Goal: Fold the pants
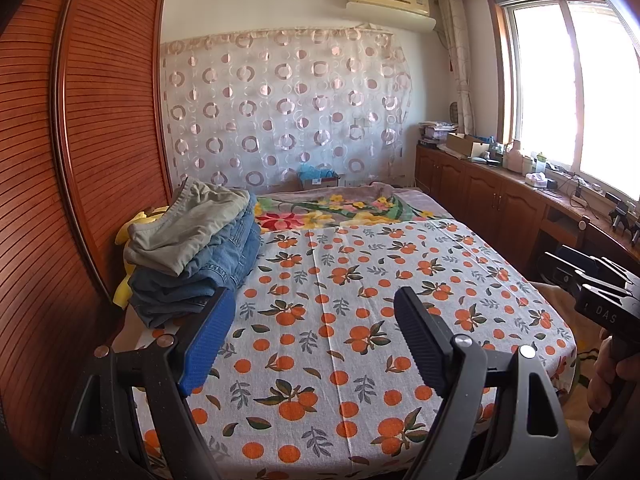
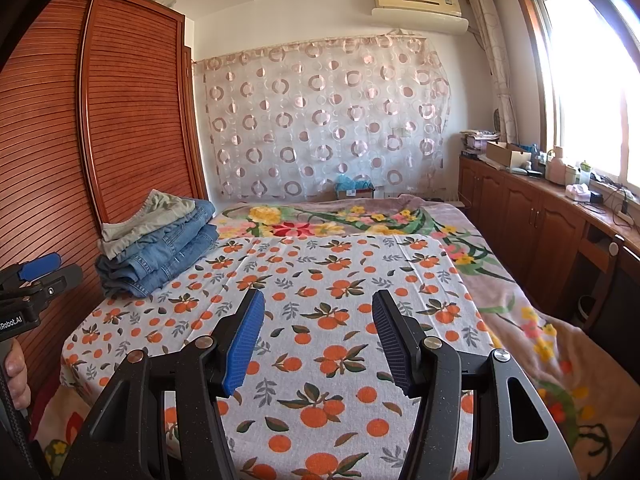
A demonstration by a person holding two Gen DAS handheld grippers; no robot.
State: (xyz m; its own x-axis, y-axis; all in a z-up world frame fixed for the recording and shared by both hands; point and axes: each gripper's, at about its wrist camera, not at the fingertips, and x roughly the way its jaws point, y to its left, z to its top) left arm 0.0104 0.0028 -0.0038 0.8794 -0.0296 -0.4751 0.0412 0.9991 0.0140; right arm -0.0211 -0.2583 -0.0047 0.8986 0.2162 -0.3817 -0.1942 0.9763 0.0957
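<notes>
"DAS" legible on right gripper (image 2: 318, 336); "Robot.AI" on left gripper (image 1: 314, 322). Both level above bed (image 2: 340, 280), jaws wide apart, gripping nothing. Folded pants stack (image 1: 196, 256) far left.

Bright daylight floods from the window (image 1: 560, 80) — blown-out glare, sharp focus, fisheye-bent dark edges.

Bed (image 2: 532, 320): orange-print sheet (image 2: 340, 320) over near part, floral blanket (image 2: 320, 220) at far end. Folded pants stack (image 2: 156, 244) on sheet's far-left corner, by wardrobe.
</notes>
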